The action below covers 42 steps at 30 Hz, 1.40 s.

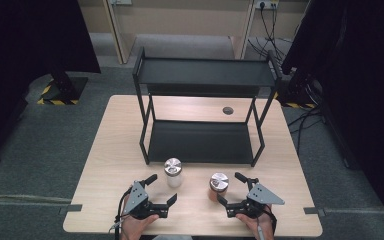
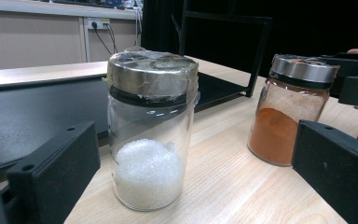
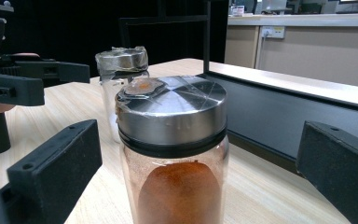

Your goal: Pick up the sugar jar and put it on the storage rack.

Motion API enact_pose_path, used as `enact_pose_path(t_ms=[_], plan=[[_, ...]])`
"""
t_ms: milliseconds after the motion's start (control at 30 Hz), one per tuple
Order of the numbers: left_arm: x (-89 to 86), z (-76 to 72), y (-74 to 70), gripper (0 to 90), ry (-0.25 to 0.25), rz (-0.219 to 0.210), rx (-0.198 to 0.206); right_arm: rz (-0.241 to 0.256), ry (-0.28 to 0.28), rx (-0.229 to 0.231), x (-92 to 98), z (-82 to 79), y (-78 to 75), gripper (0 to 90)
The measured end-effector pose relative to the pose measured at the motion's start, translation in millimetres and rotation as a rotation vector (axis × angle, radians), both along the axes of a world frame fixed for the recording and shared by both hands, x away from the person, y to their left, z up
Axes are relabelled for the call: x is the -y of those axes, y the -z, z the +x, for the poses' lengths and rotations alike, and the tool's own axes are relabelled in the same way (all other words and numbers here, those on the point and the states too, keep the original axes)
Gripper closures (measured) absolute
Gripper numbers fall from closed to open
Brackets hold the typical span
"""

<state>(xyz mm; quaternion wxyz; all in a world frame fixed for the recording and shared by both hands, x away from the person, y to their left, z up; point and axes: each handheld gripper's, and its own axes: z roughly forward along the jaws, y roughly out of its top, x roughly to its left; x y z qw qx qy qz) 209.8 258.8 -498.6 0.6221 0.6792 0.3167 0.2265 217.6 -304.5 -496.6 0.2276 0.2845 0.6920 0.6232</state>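
Pale wood counter (image 1: 105,165) carries a black two-tier rack (image 1: 202,112) at twelve o'clock. Left tongs (image 1: 161,189) gape wide, aimed at the white-crystal jar (image 1: 173,171) just ahead, untouched. At three o'clock of it, the orange-powder jar (image 1: 218,186) sits between the spread right tongs (image 1: 231,188). Approach step, seemingly; next, each pair must advance and close around its jar.

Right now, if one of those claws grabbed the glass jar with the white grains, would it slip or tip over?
The jar with white grains looks like smooth, rigid glass, so it may be slippery and breakable under a hard squeeze. It stands tall and narrow, only about a third full, so a push near the taped metal lid could probably tip it. The left gripper is open beside it.
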Motion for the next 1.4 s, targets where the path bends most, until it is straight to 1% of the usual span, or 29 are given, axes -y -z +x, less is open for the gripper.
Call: enact_pose_path(t_ms=[167, 533, 733, 1000, 1400], plan=[[-0.2, -0.2, 0.1, 0.3, -0.005, -0.002, 0.000, 0.006, -0.001, 0.004, 1.8, -2.3, 0.3, 0.4], [-0.7, -0.3, -0.7, 0.4, -0.008, 0.004, -0.001, 0.014, 0.003, -0.006, 3.6, -2.2, 1.6, 0.4], [-2.1, 0.2, -0.8, 0.4, -0.009, -0.002, -0.007, 0.020, 0.003, -0.010, 4.4, -2.7, 1.8, 0.4], [-1.5, -0.2, -1.2, 0.5, -0.016, -0.001, -0.011, 0.025, 0.002, -0.013, 5.1, -2.3, 2.4, 0.4], [0.6, 3.6, -2.3, 0.7, -0.021, 0.002, -0.014, 0.031, 0.000, -0.014, 4.6, -2.0, 3.3, 0.4]])
